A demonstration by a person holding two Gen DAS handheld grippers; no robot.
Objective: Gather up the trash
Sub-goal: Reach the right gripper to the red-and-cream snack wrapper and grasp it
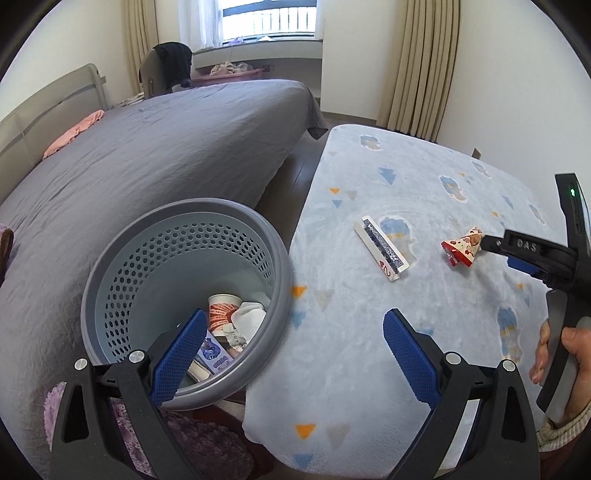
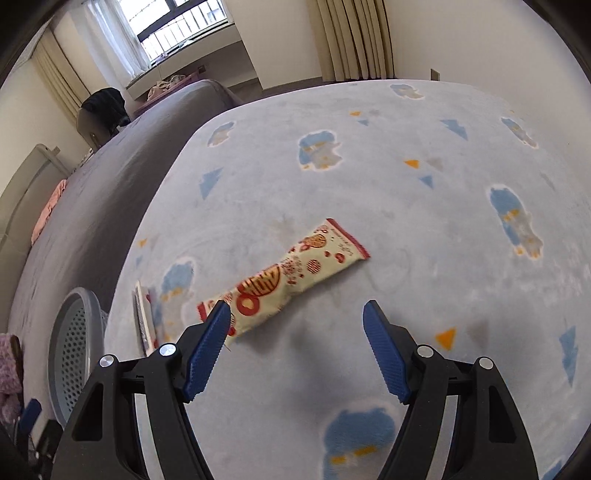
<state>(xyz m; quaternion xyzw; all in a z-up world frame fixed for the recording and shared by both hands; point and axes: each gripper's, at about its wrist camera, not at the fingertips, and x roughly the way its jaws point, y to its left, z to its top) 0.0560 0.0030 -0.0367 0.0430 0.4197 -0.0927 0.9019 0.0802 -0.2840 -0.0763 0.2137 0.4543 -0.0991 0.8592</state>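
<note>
Both grippers are open and empty: the right gripper (image 2: 295, 332) is above the wrapper (image 2: 284, 282), the left gripper (image 1: 295, 354) near the basket (image 1: 110, 258).

I see a bedroom with white walls (image 1: 517, 74). A big bed (image 1: 147, 155) has a grey cover. Daylight comes in the window (image 1: 269, 16). Tan curtains (image 1: 424, 66) hang beside it, and a chair (image 1: 155, 74) holds dark clothes.

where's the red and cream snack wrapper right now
The red and cream snack wrapper lies on the pale blue blanket, just ahead of the open right gripper, right of the playing-card box.
</note>
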